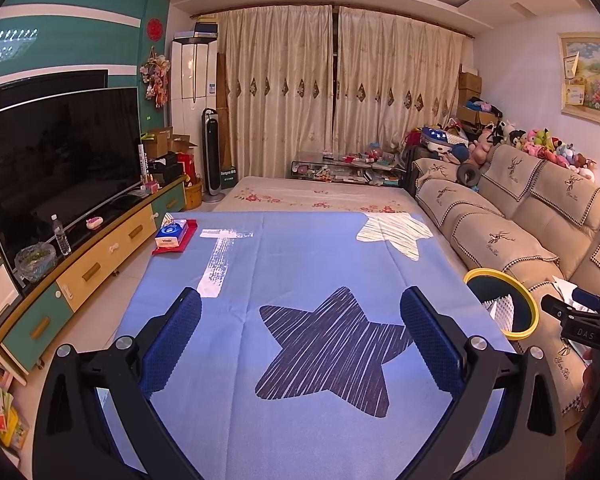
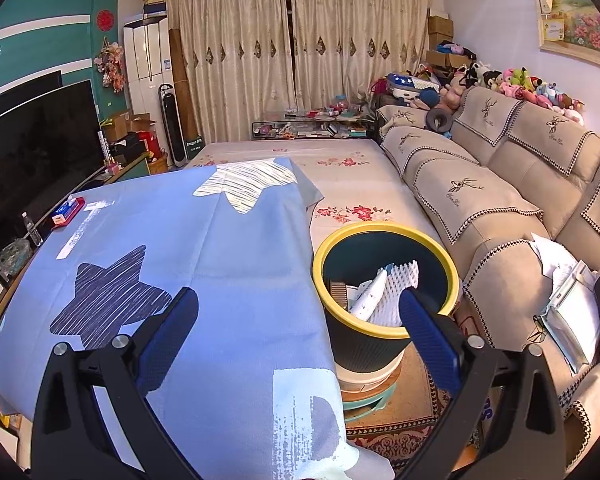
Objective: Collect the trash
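Observation:
A dark bin with a yellow rim point(image 2: 384, 236) stands beside the table, between it and the sofa. It holds white foam netting point(image 2: 400, 276), a white packet and a bit of cardboard. The bin also shows in the left wrist view point(image 1: 474, 274) at the right. My left gripper point(image 1: 300, 308) is open and empty above the blue star cloth point(image 1: 300, 248). My right gripper point(image 2: 298, 308) is open and empty over the cloth's right edge, its right finger in front of the bin. The right gripper's body shows in the left wrist view point(image 1: 580, 316).
A blue tissue pack on a red cloth point(image 1: 174, 234) lies at the table's far left corner. A TV unit point(image 1: 100, 248) with a bottle runs along the left. The sofa point(image 2: 500, 208) runs along the right, with papers point(image 2: 568, 292) on it. The bin stands on a stool point(image 2: 370, 384).

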Available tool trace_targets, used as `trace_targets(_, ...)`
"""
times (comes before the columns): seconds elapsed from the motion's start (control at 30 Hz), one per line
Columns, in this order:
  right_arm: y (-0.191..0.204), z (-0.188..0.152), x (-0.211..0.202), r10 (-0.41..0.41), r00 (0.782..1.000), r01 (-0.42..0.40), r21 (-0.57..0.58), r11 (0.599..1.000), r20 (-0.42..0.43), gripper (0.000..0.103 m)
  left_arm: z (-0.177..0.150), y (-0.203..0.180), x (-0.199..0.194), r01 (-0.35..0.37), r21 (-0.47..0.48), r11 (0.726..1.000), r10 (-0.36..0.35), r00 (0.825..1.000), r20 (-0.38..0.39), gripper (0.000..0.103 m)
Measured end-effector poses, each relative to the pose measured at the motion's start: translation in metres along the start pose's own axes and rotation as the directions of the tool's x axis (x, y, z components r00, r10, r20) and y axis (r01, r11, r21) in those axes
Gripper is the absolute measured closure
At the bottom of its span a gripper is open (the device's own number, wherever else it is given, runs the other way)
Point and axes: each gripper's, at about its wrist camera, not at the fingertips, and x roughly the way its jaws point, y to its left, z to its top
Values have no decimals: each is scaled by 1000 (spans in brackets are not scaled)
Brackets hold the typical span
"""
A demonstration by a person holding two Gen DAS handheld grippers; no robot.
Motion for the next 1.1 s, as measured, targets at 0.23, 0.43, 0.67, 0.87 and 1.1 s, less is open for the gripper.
trace_targets(0.23, 0, 1, 0, 1, 1000, -1, 0, 1000, 1, 8, 1, -1, -1, 2, 1, 1000, -2, 1000, -1, 5)
trace_targets(0.43, 0, 2, 0, 1, 1000, -1, 1, 1000, 0, 8, 1, -3, 0, 5, 5, 1000, -5, 1000, -6, 5)
trace_targets(0.67, 1, 3, 0, 1, 1000, -1, 2, 1000, 1, 7, 1, -5, 1, 6, 9, 1000, -6, 1000, -6, 5)
trace_targets(0.87, 1, 3, 0, 1, 1000, -1, 2, 1000, 1, 7, 2, -6, 2, 7, 9, 1000, -7, 1000, -5, 5)
trace_targets(1.1, 1, 3, 0, 1, 1000, -1, 3, 1000, 1, 8, 2, -7, 2, 8, 10, 1000, -8, 1000, -5, 5)
